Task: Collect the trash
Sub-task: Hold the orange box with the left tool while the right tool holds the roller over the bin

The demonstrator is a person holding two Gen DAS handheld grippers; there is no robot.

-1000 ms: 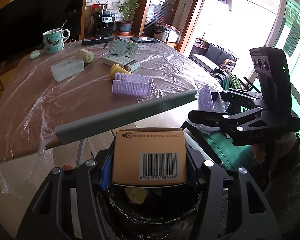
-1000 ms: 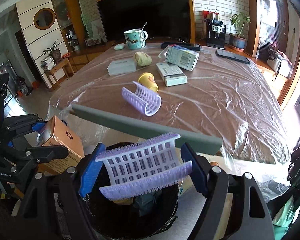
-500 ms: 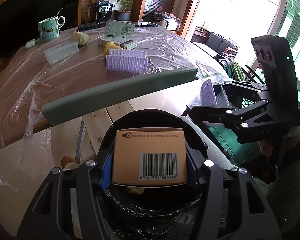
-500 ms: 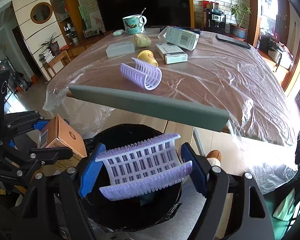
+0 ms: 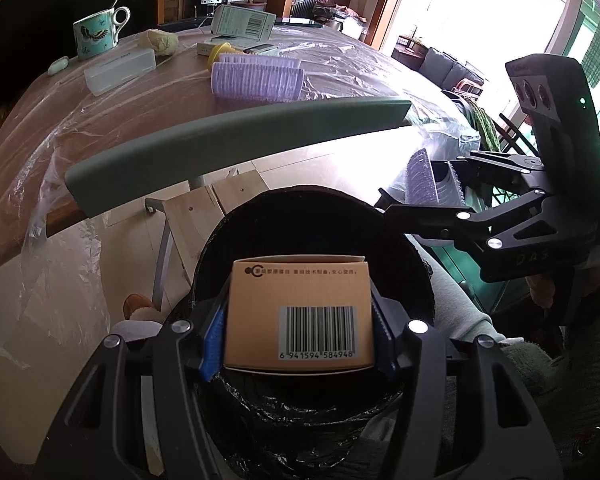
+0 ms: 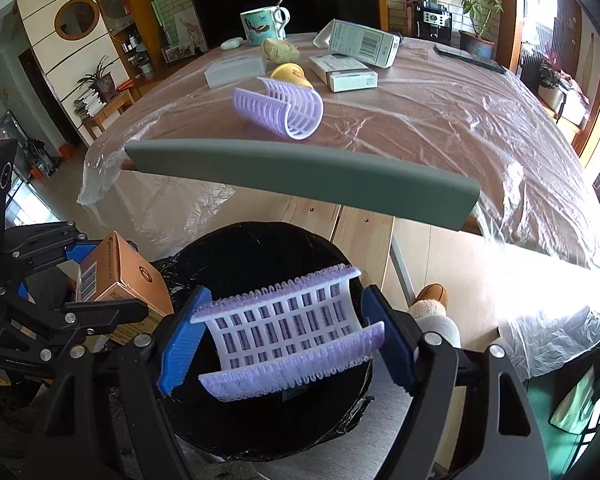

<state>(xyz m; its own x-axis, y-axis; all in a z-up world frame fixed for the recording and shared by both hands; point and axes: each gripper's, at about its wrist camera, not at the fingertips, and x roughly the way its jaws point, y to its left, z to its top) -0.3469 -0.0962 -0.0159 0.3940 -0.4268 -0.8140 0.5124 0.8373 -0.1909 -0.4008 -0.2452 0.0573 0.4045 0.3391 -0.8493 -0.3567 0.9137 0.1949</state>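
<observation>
My left gripper [image 5: 298, 320] is shut on a brown cardboard box [image 5: 300, 312] with a barcode, held over the black-lined trash bin [image 5: 312, 216]. My right gripper [image 6: 286, 336] is shut on a purple plastic grid piece [image 6: 288, 332], held above the same bin [image 6: 260, 252]. The left gripper and its box [image 6: 116, 284] show at the left in the right wrist view. The right gripper [image 5: 432, 184] with its purple piece shows at the right in the left wrist view. A second purple piece [image 5: 256, 80] lies on the table.
The table [image 6: 420, 112] is covered in clear plastic film. A grey chair back [image 6: 300, 176] stands between bin and table. On the table are a teal mug [image 6: 262, 24], white boxes [image 6: 360, 44], a yellow cup [image 6: 290, 74], a clear case [image 5: 120, 70] and a crumpled wad [image 5: 158, 42].
Both grippers have come lower and closer over the bin, each still holding its item. The table and chair back now sit higher in both views.
</observation>
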